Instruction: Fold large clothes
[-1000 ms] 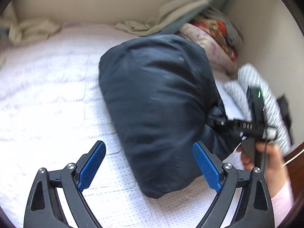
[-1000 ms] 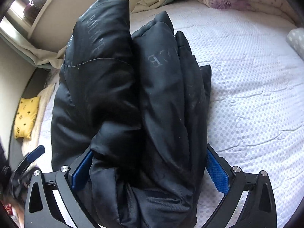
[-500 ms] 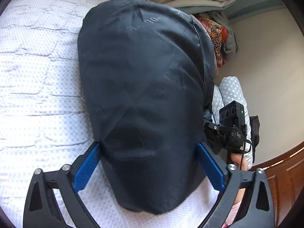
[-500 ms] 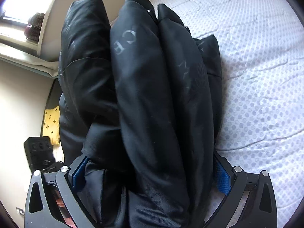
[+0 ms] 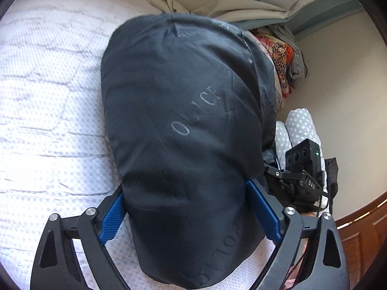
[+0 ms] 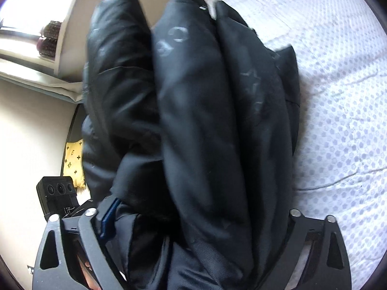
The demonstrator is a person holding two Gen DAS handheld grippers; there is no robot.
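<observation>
A large black padded jacket (image 5: 183, 130), folded into a thick bundle with grey lettering, lies on the white dotted bedspread (image 5: 48, 96). My left gripper (image 5: 186, 207) straddles its near end, blue pads pressed against both sides. In the right wrist view the jacket (image 6: 198, 125) shows as stacked folds filling the frame. My right gripper (image 6: 196, 215) clamps the bundle from its other side; its right pad is hidden by cloth. Each gripper shows in the other's view, the right one (image 5: 302, 169) at the jacket's right edge and the left one (image 6: 58, 198) at the lower left.
A beige wall and window ledge (image 5: 302, 2) run behind the bed. Patterned bedding (image 5: 283, 60) and a dotted pillow (image 5: 300, 125) lie at the right, by a wooden frame (image 5: 362, 224). A yellow patterned cloth (image 6: 73, 162) lies beside the bed.
My left gripper moved in from open and apart onto the jacket's end and its pads closed against it. The right gripper stayed clamped while the bundle tilted and shifted in view.
</observation>
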